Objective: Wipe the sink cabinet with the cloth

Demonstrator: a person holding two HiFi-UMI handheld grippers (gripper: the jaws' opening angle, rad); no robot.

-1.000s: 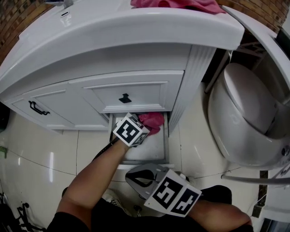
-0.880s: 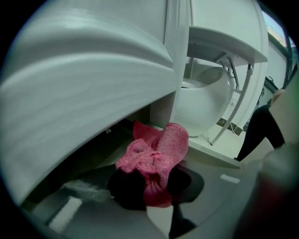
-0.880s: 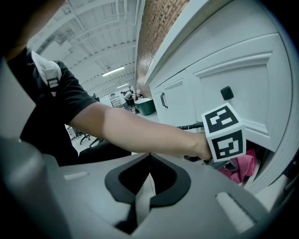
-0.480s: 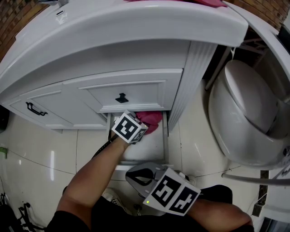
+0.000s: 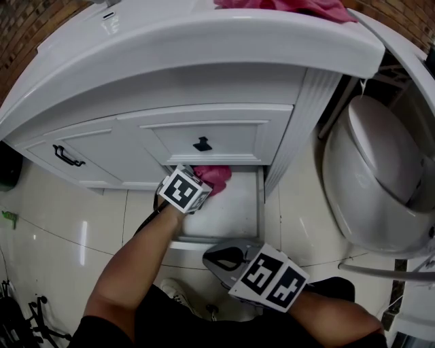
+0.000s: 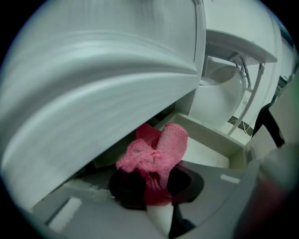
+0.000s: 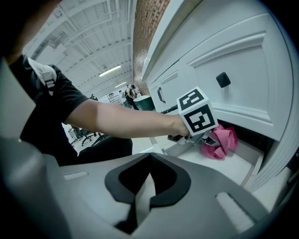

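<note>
Left gripper view: bunched pink cloth (image 6: 156,156) between jaws.

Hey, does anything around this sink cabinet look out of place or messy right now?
Nothing spilled or damaged. Two things stand out: the bottom drawer is pulled open, with the left gripper clamping a pink cloth inside it, and a second pink cloth lies bunched on the countertop edge.
</note>
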